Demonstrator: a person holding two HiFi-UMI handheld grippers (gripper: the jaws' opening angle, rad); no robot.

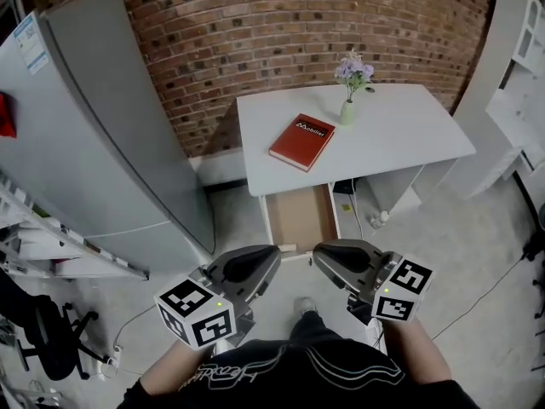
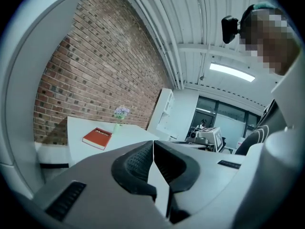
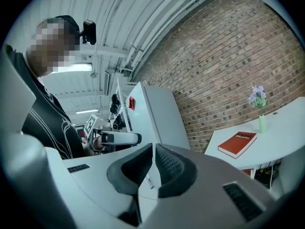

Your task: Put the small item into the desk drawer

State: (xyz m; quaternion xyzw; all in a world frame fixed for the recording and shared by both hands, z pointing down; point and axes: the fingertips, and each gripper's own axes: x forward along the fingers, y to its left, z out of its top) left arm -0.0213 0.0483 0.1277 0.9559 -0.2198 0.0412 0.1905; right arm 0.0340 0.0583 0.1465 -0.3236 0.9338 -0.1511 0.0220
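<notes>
I counted two hand-held grippers, each with one marker cube. The left hand-held gripper (image 1: 274,252) and the right hand-held gripper (image 1: 318,250) were low in the head view with their tips near each other, just in front of the drawer. In the left gripper view the left one's (image 2: 153,143) ribbed black pads were pressed together with nothing between them. The right gripper view showed the same of the right one (image 3: 153,146): jaws together, holding nothing I could see.

There was one white table (image 1: 400,135) against the brick wall (image 1: 281,24), and on it one red book (image 1: 301,141) and one pale green vase (image 1: 347,112) of purple flowers (image 1: 353,71), the book beside the vase. One tall grey fridge (image 1: 111,143) stood to its left.

One drawer (image 1: 300,216) was pulled out from under the table's near edge, open, its bottom bare brown board inside white walls. A small pale piece (image 1: 287,247) sat at its front edge, too small to tell what it was. I could not make out the small item with any certainty in any view.
</notes>
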